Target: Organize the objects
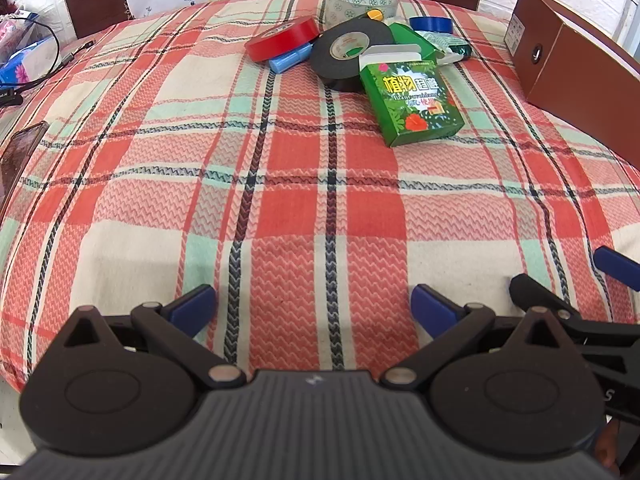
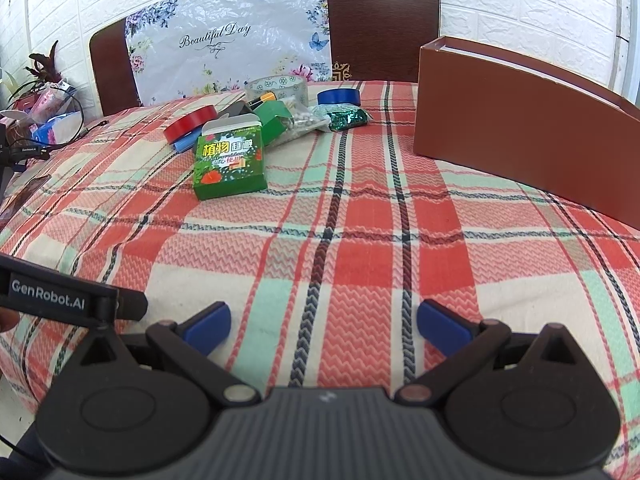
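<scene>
Pile of objects sits at far side of surface: green box [image 1: 410, 100] w/ flower print lies nearest, leaning on black tape roll [image 1: 348, 54]. Red tape roll [image 1: 282, 37] rests on a blue cylinder [image 1: 289, 60] to the left; clear tape roll [image 1: 360, 4] and blue tape roll [image 1: 431, 24] behind. Bag of green beads [image 2: 346, 118] beside the blue roll. Brown box [image 2: 520, 120] stands open-topped at right. Plaid cloth [image 1: 280, 200] covers surface. Left gripper [image 1: 314, 308] and right gripper [image 2: 324, 322] hover at near edge, jaws wide, holding nothing.
</scene>
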Action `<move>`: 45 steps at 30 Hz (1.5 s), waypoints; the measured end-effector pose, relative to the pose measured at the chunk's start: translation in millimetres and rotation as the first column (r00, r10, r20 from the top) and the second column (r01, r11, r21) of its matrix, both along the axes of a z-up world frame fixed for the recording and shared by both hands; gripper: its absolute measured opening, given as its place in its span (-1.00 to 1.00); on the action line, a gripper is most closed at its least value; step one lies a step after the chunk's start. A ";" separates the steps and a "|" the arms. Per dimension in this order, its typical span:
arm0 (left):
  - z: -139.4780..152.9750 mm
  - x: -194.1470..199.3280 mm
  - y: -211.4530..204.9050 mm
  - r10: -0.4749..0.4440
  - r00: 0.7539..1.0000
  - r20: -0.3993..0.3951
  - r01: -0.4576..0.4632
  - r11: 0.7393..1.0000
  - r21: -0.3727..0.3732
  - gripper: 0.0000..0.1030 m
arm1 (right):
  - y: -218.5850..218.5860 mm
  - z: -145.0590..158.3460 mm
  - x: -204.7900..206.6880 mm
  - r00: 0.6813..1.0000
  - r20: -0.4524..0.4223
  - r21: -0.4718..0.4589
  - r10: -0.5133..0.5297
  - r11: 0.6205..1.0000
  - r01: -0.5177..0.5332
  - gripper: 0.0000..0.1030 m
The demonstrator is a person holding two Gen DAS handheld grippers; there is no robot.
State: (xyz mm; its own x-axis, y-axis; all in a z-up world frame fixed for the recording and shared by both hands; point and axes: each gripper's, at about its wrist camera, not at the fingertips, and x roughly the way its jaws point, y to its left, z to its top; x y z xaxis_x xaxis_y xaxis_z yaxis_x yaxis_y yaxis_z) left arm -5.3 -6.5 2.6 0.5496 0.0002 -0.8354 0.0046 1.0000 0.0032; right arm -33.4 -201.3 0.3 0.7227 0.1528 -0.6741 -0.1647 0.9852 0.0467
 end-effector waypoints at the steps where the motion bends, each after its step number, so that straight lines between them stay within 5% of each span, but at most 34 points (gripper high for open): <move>1: 0.2 0.3 0.0 0.000 1.000 0.000 0.000 1.000 0.000 1.00 | 0.1 -0.1 -0.1 1.000 0.000 0.000 0.000 1.000 0.000 1.00; 45: 0.2 9.2 -0.1 0.007 1.000 -0.004 -0.007 1.000 -0.024 1.00 | -0.2 -0.5 -0.5 1.000 0.004 -0.004 0.002 1.000 -0.002 1.00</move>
State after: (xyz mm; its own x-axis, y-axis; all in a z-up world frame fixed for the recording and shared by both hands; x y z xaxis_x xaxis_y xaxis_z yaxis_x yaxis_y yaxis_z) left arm 3.9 -6.6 2.8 0.5461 -0.0163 -0.8375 -0.0028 0.9998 -0.0212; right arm -33.8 -201.4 -0.2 0.7251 0.1511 -0.6719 -0.1665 0.9851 0.0418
